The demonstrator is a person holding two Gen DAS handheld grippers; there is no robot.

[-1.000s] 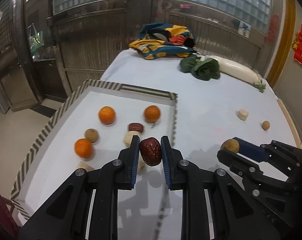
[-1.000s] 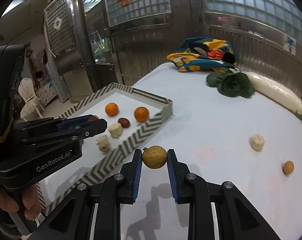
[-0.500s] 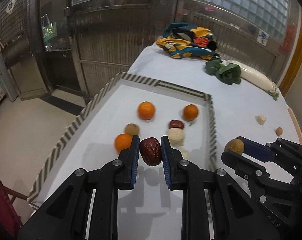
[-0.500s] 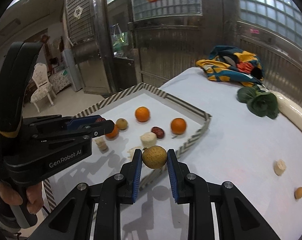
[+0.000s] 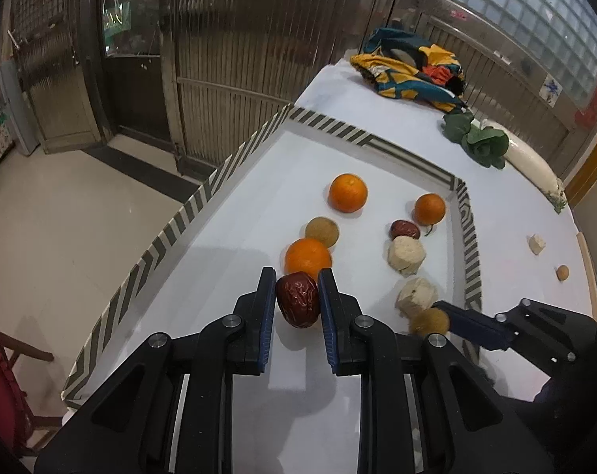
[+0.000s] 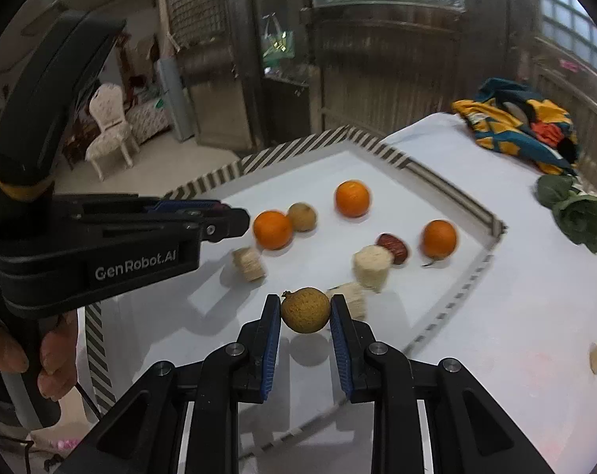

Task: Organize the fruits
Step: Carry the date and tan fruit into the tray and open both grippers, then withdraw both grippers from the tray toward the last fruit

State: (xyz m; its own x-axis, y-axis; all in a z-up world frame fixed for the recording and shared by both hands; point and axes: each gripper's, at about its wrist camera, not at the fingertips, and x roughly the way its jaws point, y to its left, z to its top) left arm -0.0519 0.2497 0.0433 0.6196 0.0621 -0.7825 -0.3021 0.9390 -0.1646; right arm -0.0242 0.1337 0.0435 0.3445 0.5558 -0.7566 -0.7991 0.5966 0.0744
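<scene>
My left gripper point(image 5: 297, 303) was clamped on a wrinkled red date point(image 5: 297, 305), and my right gripper point(image 6: 305, 310) was clamped on a rough tan fruit point(image 6: 305, 309); I held both above the striped tray point(image 5: 188, 213), neither yet set down.

Inside the tray lay three oranges point(image 5: 348, 192), another tan fruit point(image 5: 321, 231), a second red date point(image 5: 404, 229) and three pale chunks point(image 5: 406, 254).

I judged the sorting well along but unfinished: beyond the tray's right wall, on the white tablecloth point(image 5: 511, 213), a pale chunk point(image 5: 536, 244) and a small brown fruit point(image 5: 562, 272) waited, well apart from the tray.
</scene>
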